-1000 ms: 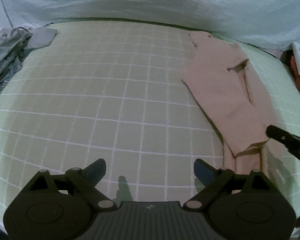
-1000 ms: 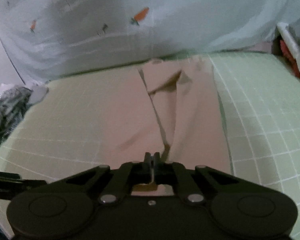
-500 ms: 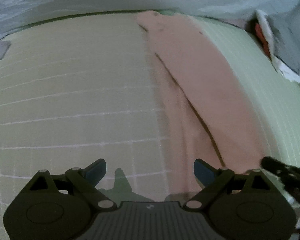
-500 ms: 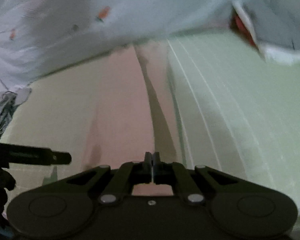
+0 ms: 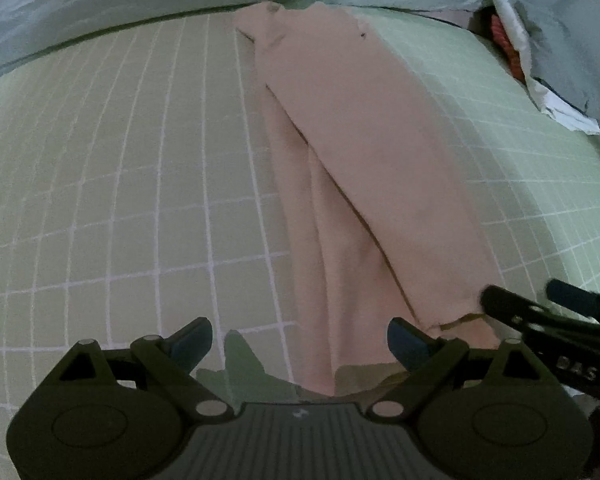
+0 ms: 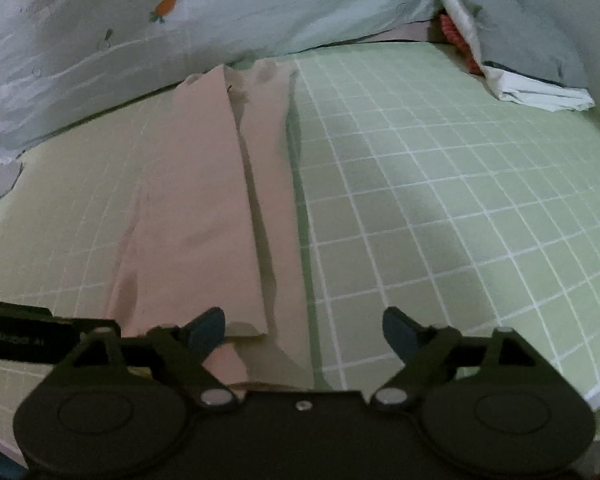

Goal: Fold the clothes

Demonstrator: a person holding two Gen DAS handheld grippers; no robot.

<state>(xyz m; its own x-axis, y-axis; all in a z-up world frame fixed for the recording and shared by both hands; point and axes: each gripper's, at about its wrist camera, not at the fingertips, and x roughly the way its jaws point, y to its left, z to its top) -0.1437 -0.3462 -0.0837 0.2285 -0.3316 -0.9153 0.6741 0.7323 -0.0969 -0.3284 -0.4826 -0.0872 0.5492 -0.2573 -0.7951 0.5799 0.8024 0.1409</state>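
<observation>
Peach-pink trousers [image 5: 364,168] lie stretched out lengthwise on the green checked bed sheet [image 5: 120,184], one leg folded over the other, waist end far, leg ends near me. In the right wrist view the same trousers [image 6: 204,216] run from the far quilt down to the gripper. My left gripper [image 5: 300,342] is open just above the near leg ends, nothing between its fingers. My right gripper [image 6: 304,330] is open over the near hem, empty. The right gripper's fingers [image 5: 512,308] show at the right of the left wrist view, beside the hem.
A pale quilt with carrot print [image 6: 100,40] is bunched along the far side of the bed. A grey and white pile of fabric with something red [image 6: 512,56] sits at the far right corner. A grey garment edge [image 6: 4,176] peeks in at the left.
My right gripper has opened and let go of the trouser hem it was shut on. The trousers now lie straight and flat. Both grippers have swung to the near leg ends.
</observation>
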